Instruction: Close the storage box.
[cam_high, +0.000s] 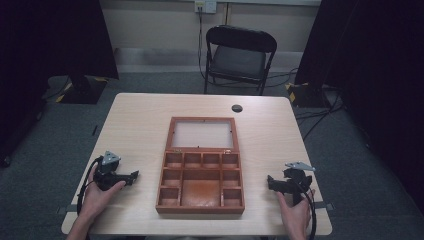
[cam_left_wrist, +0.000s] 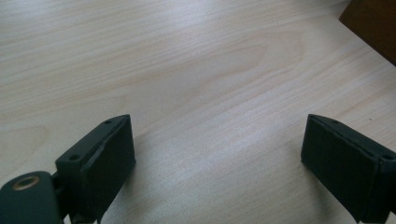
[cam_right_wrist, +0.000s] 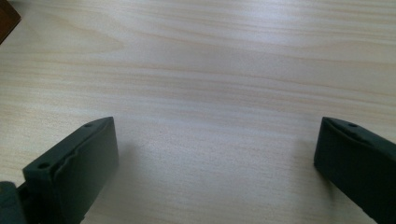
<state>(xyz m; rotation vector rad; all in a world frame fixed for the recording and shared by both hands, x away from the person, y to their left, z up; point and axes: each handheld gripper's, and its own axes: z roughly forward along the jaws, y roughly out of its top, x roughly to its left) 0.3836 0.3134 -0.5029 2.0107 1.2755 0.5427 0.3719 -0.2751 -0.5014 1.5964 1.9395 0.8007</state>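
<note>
Your left gripper (cam_high: 134, 175) sits on the table (cam_high: 140, 120) near its left edge, toward the front, jaws spread wide with nothing between them; its own view (cam_left_wrist: 217, 140) has just bare wood grain in the gap. Your right gripper (cam_high: 270, 182) mirrors it near the right edge, toward the front, jaws also wide apart and empty, bare tabletop between them in its own view (cam_right_wrist: 217, 149). Both point inward at the box (cam_high: 200, 202), which lies open mid-table, close to the front edge and between your two hands, well apart from each gripper. Its glass-panelled lid (cam_high: 202, 134) is folded back flat toward the far edge. The tray part has small compartments along the back and both sides, one large one front-centre; all look empty. A box corner shows at the top right of the left gripper view (cam_left_wrist: 373, 23) and top left of the right gripper view (cam_right_wrist: 7, 18). Chair (cam_high: 239, 55) stands beyond the far edge.
</note>
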